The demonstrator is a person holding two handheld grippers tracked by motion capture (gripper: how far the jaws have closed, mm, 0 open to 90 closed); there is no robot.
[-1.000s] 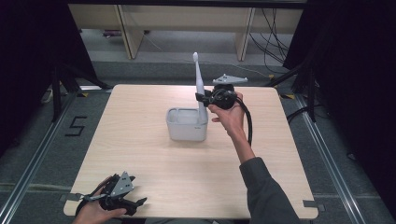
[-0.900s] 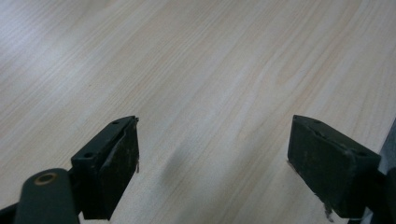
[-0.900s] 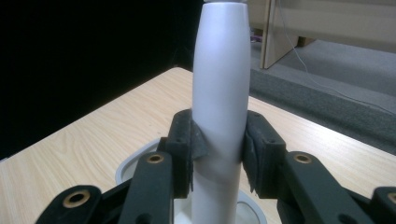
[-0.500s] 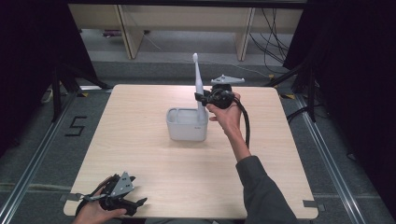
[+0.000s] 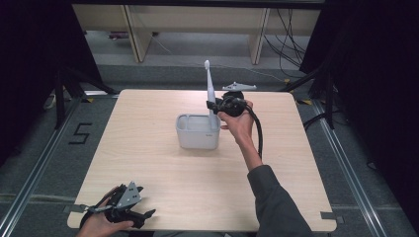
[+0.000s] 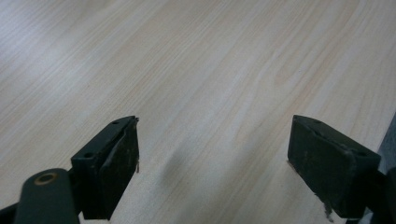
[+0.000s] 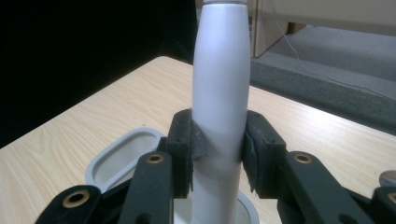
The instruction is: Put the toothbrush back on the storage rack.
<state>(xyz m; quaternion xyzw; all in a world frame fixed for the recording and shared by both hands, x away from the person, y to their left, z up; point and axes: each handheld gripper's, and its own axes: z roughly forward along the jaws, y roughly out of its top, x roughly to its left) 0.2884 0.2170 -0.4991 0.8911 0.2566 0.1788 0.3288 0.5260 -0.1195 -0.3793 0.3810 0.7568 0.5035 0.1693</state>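
On the far half of the desk (image 5: pixel 148 163), near its middle, stands a pale grey holder (image 5: pixel 198 131) with a rounded rim and separate compartments. Right gripper (image 5: pixel 213 104), held in the person's right hand (image 5: pixel 237 118), sits just beside the holder's right rear corner, its jaws closed on the handle of a white electric toothbrush (image 5: pixel 210 86). Toothbrush stands upright, brush head at top, well above the holder; its lower end reaches down to the holder's right compartment, though how deep it sits I cannot tell from the high view. Right gripper view confirms the grip: both black pads (image 7: pixel 184 149) press against opposite sides of the toothbrush's smooth white handle (image 7: pixel 219 107), which rises straight up between them and runs out of the top of the view. Below the jaws, an oval opening of the holder (image 7: pixel 119 158) shows to the left, empty, and another rim curves directly under the handle. Black cable trails from the right gripper down along the forearm, dark sleeve (image 5: pixel 276 202) beyond. Left gripper (image 5: pixel 141 217) rests at the near left corner of the desk, in the person's left hand (image 5: pixel 101 224), well apart from the holder. Left gripper view shows its two jaws spread wide, nothing between them, bare pale wood grain (image 6: pixel 210 70) beneath. Grey floor and shelving legs lie past the far edge.
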